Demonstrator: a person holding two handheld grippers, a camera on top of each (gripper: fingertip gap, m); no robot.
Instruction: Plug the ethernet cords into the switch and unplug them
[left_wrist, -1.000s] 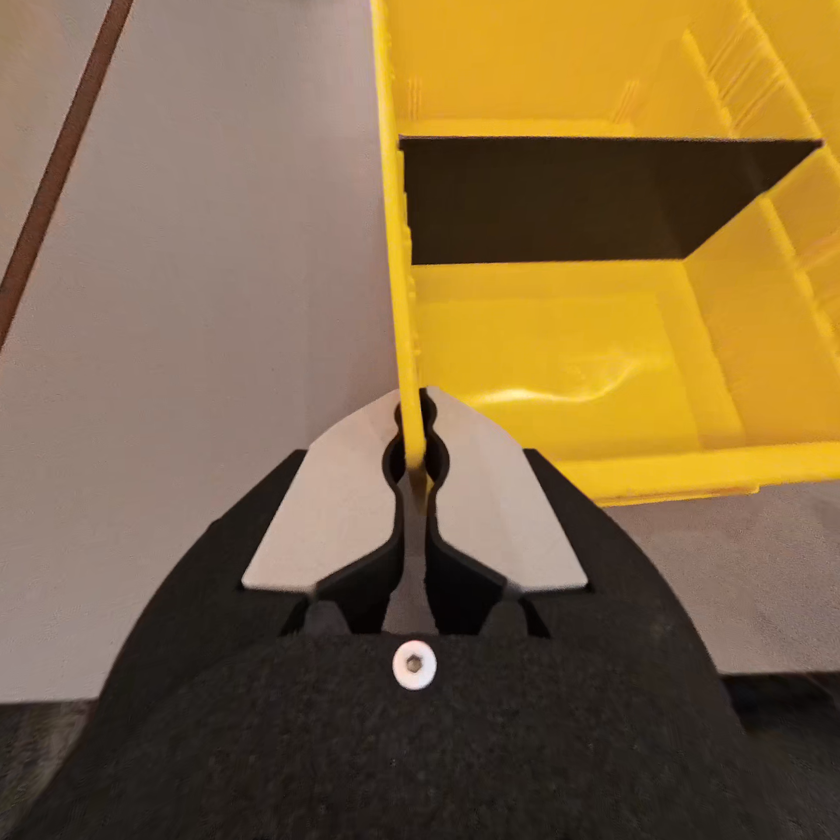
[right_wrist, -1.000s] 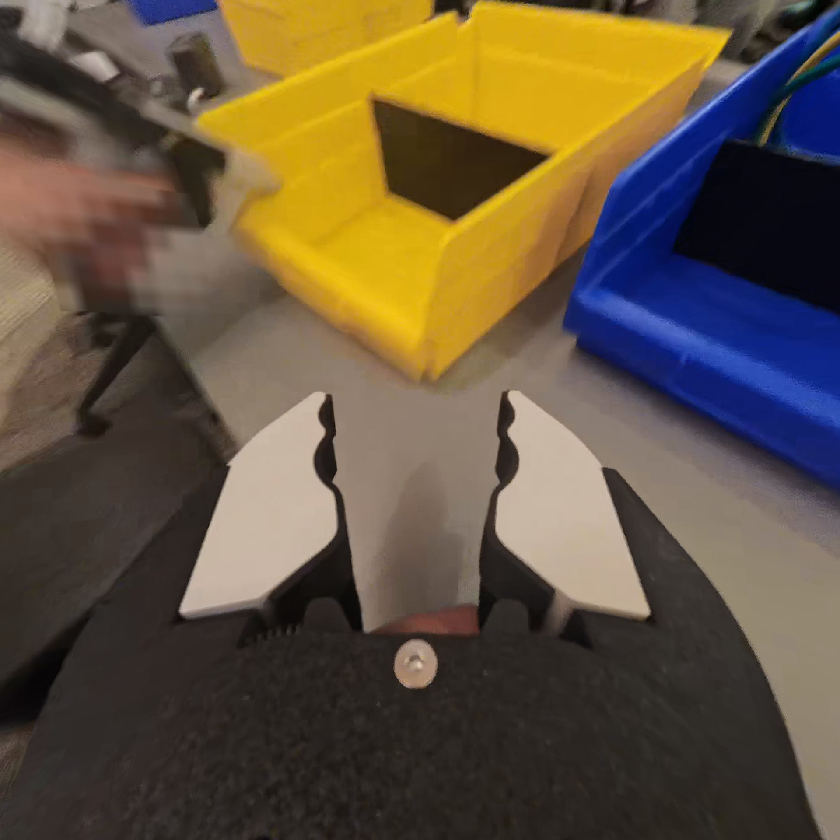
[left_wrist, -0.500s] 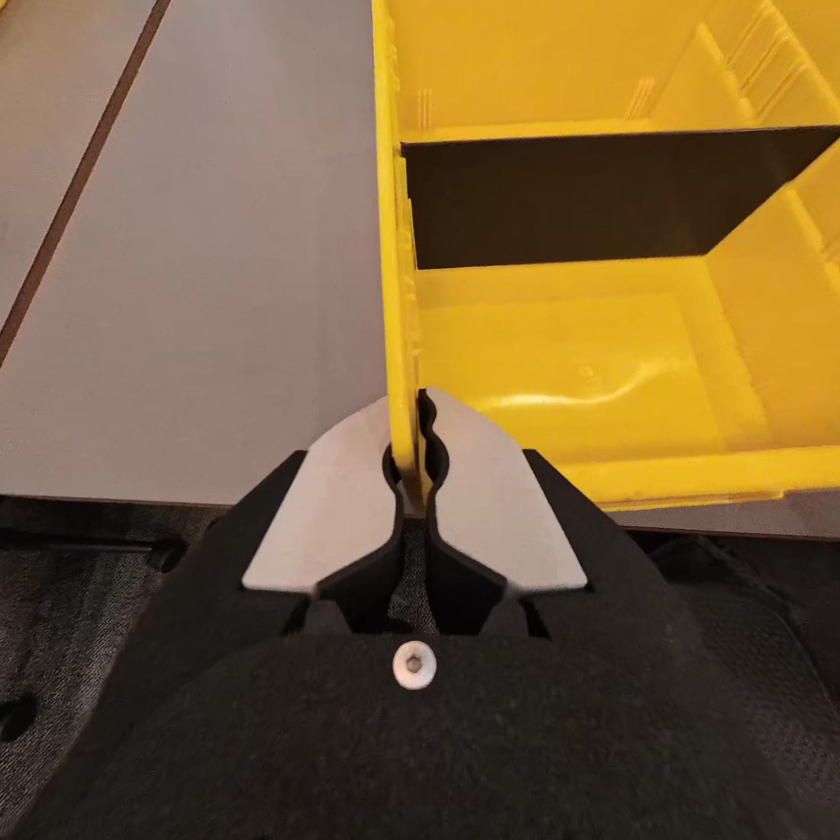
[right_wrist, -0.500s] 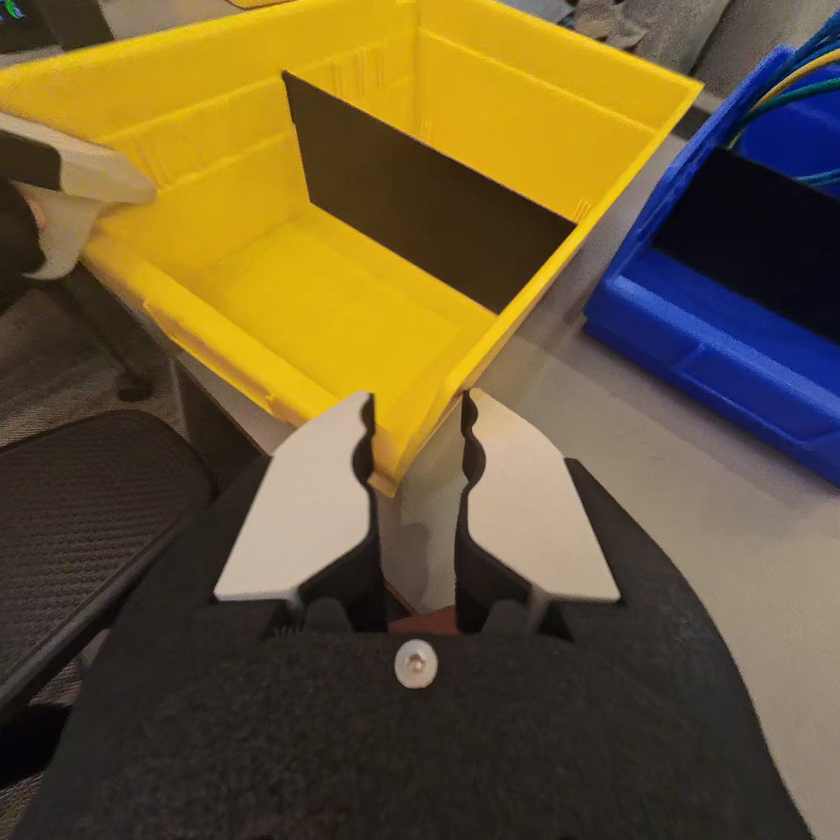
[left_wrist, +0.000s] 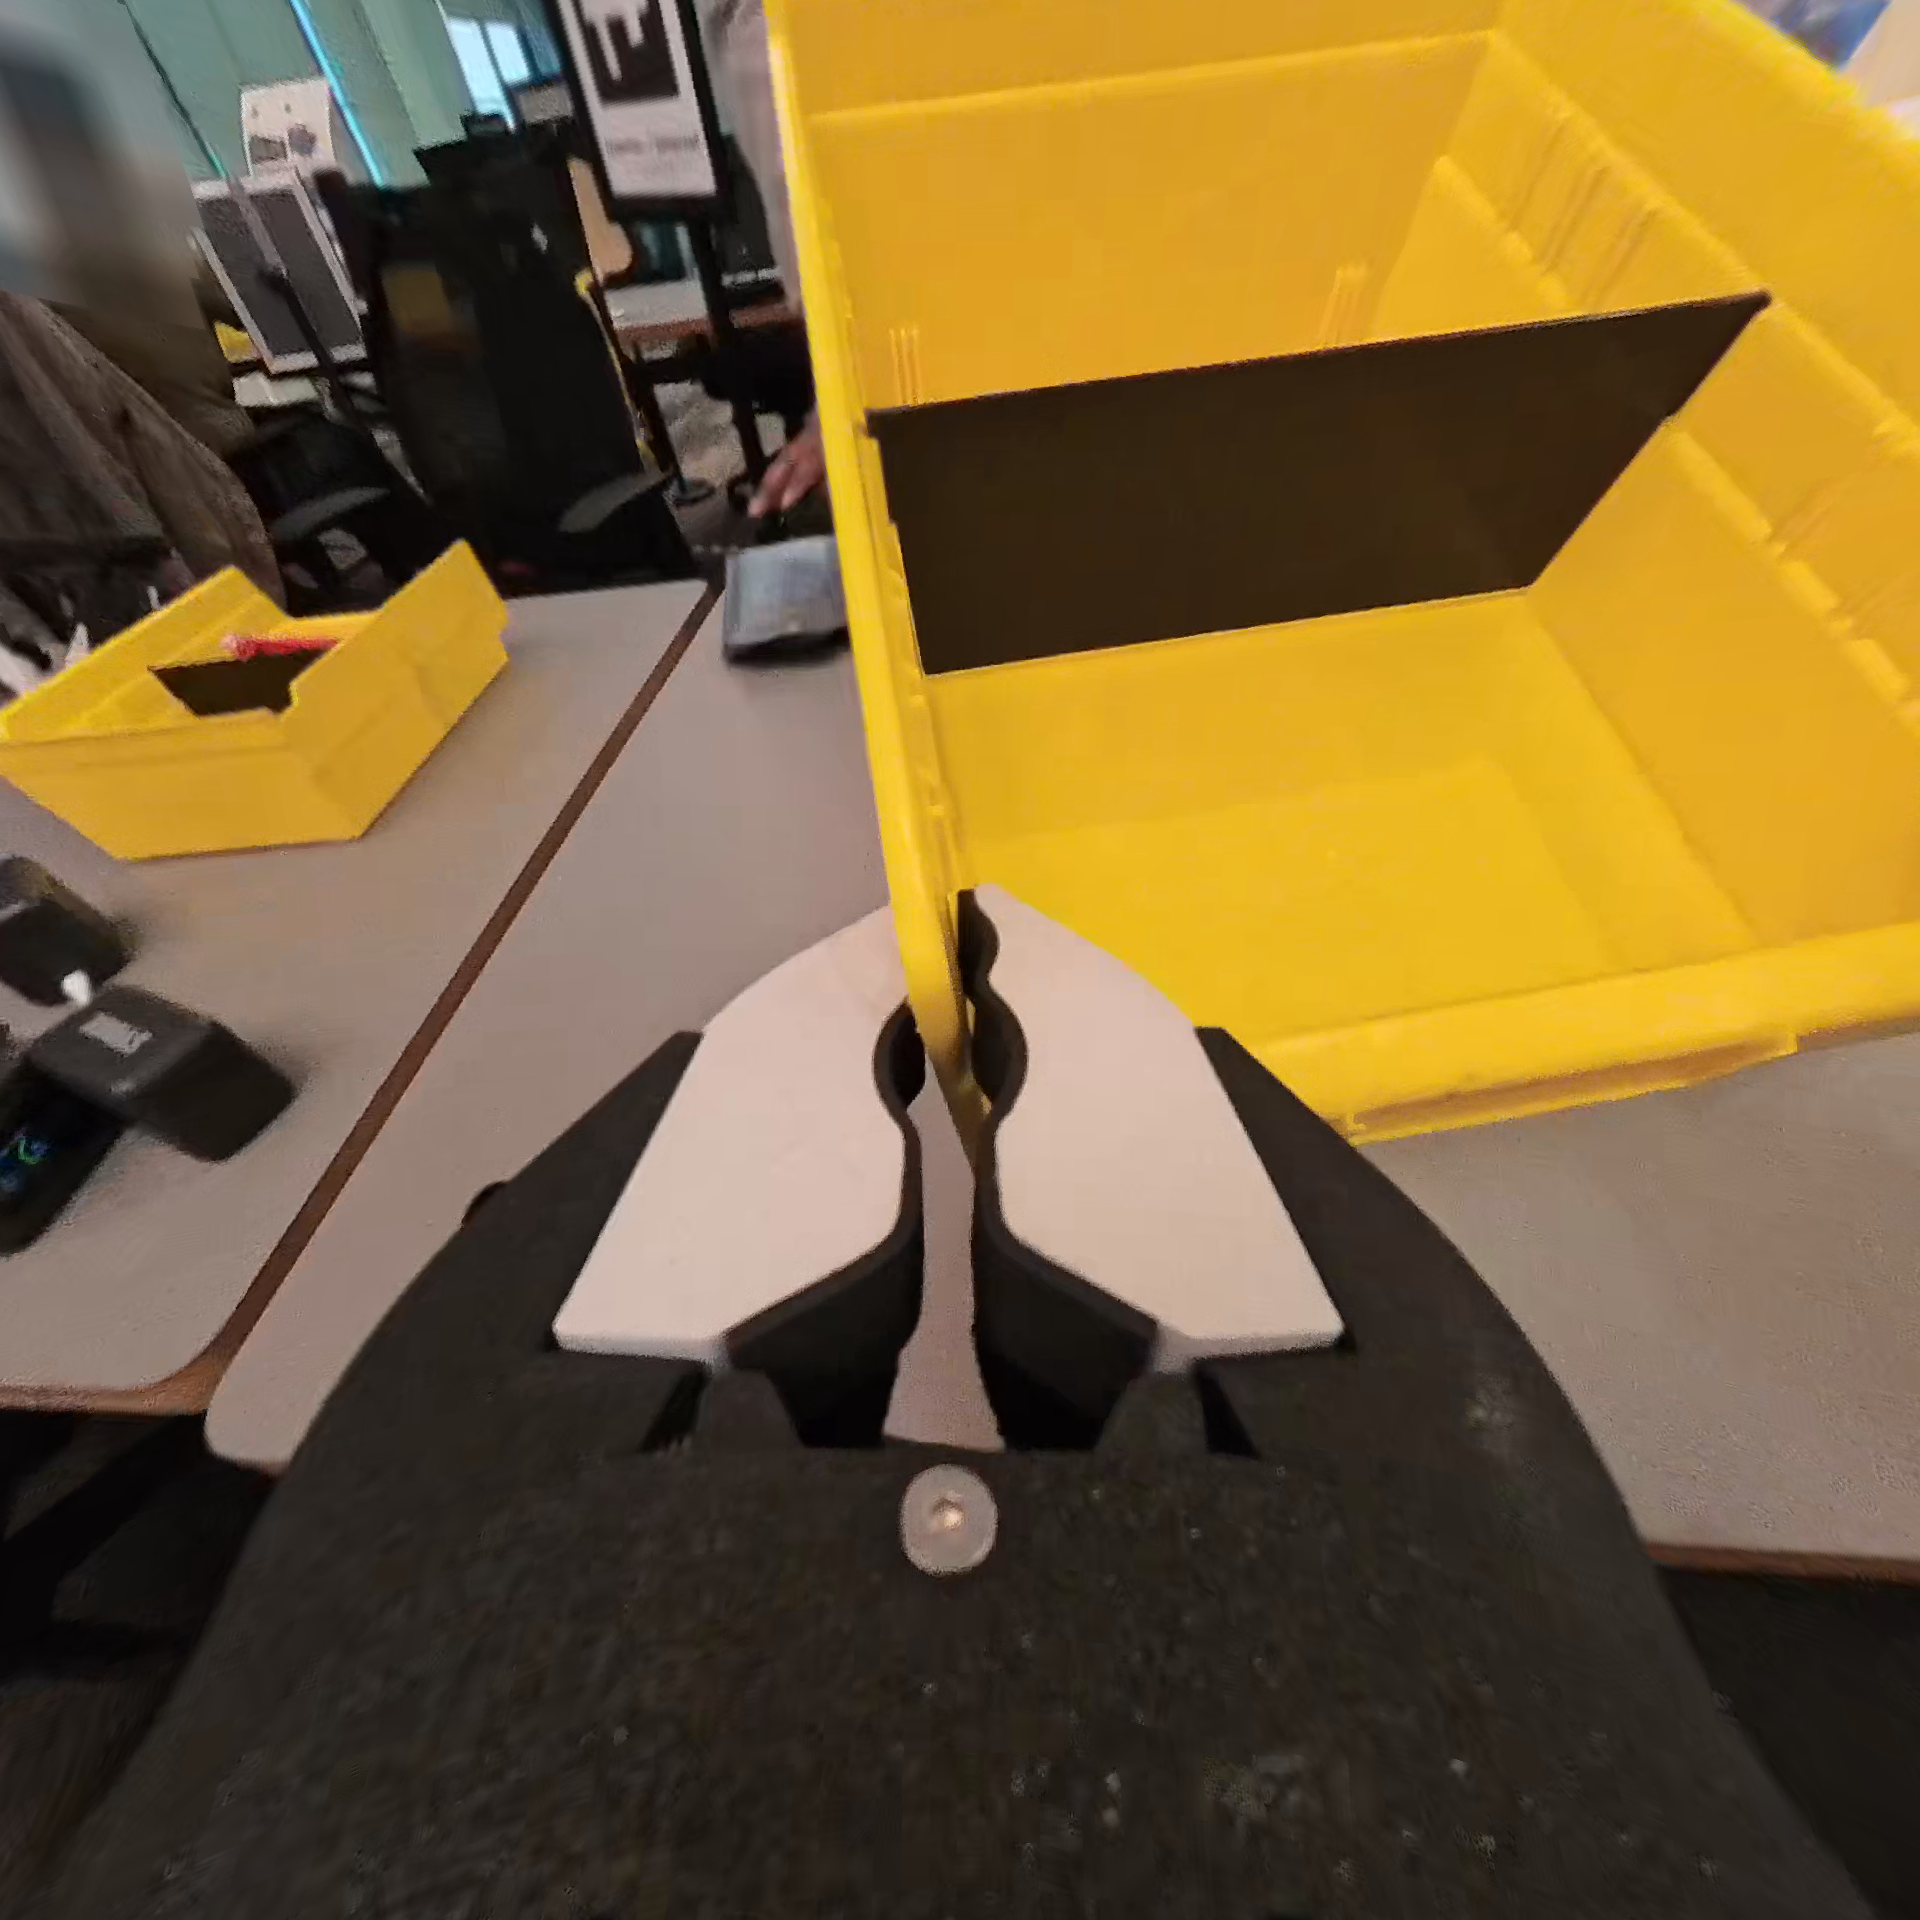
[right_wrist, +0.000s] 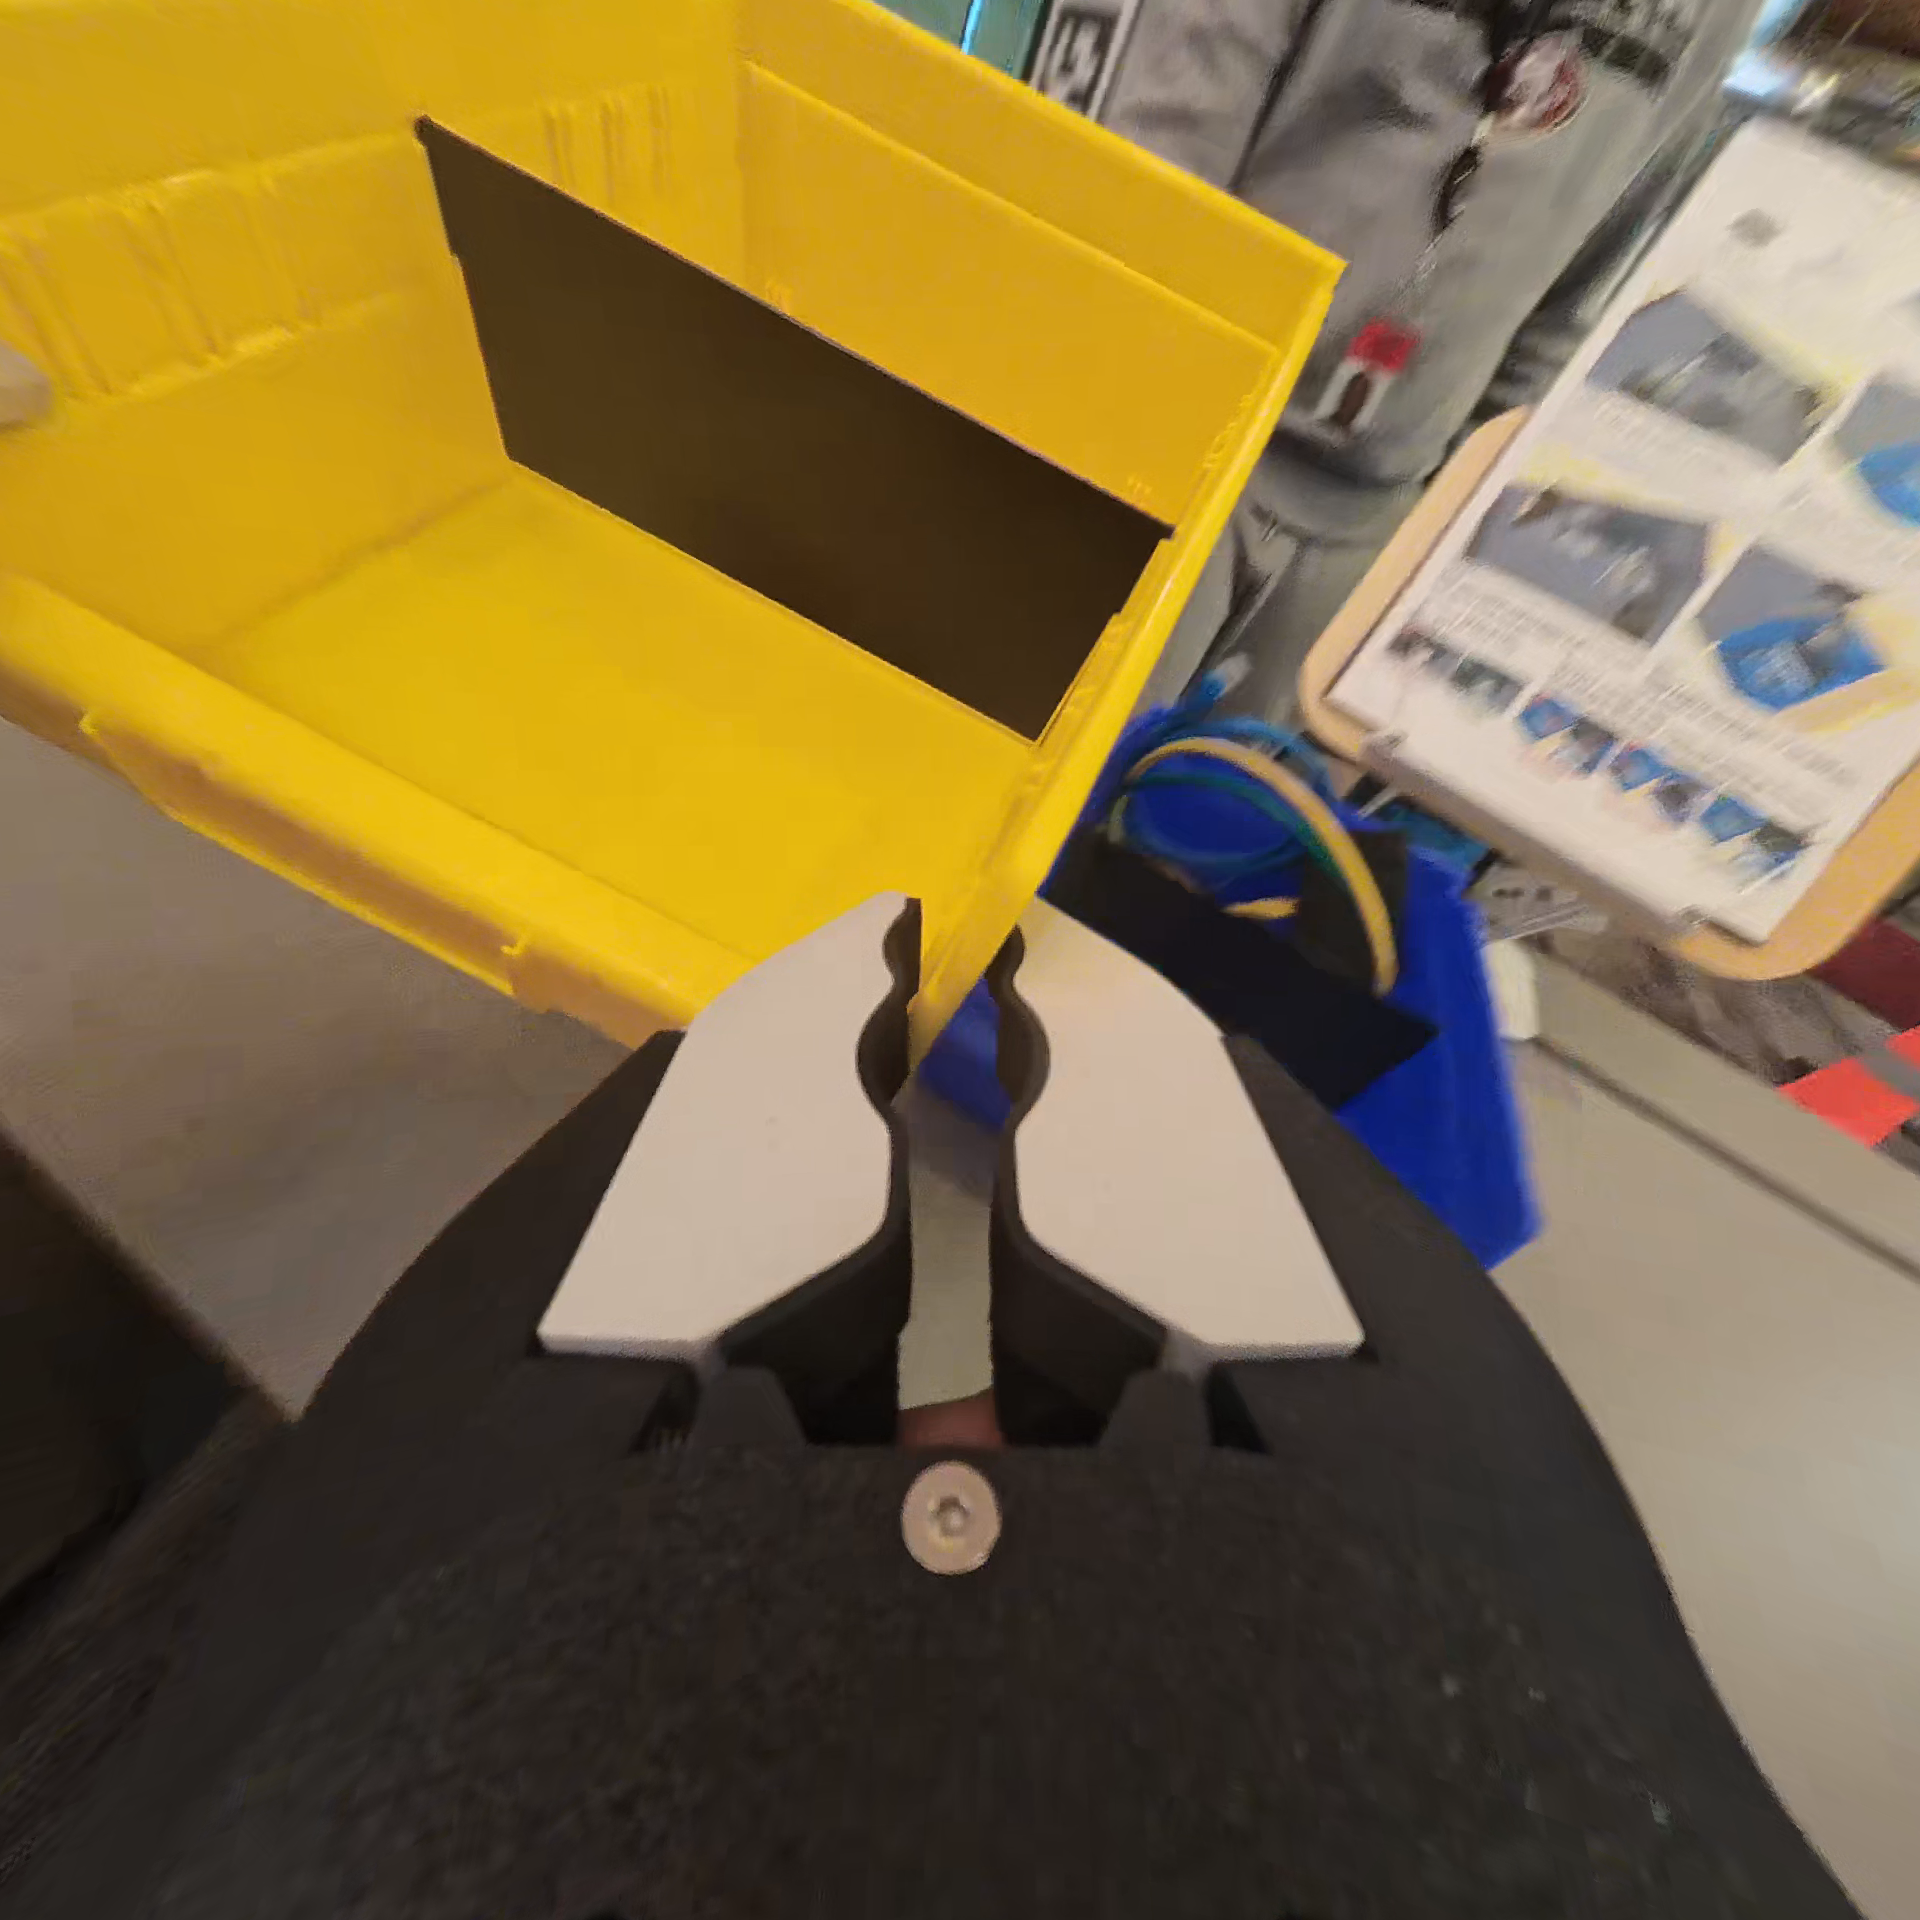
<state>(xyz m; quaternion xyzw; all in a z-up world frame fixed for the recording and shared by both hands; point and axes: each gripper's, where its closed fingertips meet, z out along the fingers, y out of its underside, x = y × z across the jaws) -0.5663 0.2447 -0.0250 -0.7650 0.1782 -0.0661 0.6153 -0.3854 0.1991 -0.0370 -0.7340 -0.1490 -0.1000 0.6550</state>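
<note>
A yellow bin (left_wrist: 1299, 883) with a black divider (left_wrist: 1299, 488) fills both views; its front compartment is empty. My left gripper (left_wrist: 940, 914) is shut on the bin's left wall near the front corner. My right gripper (right_wrist: 961, 925) is shut on the right wall of the bin (right_wrist: 571, 707) near its front corner. The bin is held up between them, tilted, clear of the grey table (left_wrist: 1558, 1299). Blue, yellow and green ethernet cords (right_wrist: 1278, 800) lie in a blue bin (right_wrist: 1455, 1091) behind the yellow bin's right wall. I see no switch for certain.
A smaller yellow bin (left_wrist: 260, 727) and black devices (left_wrist: 156, 1060) sit on the neighbouring table to the left. A dark flat device (left_wrist: 779, 603) lies at the back. A person in grey (right_wrist: 1403, 260) and a poster board (right_wrist: 1662, 571) stand beyond the blue bin.
My right gripper moved in from open and closed on the bin's right wall. Both grippers then rose with the bin, which now hangs tilted above the table.
</note>
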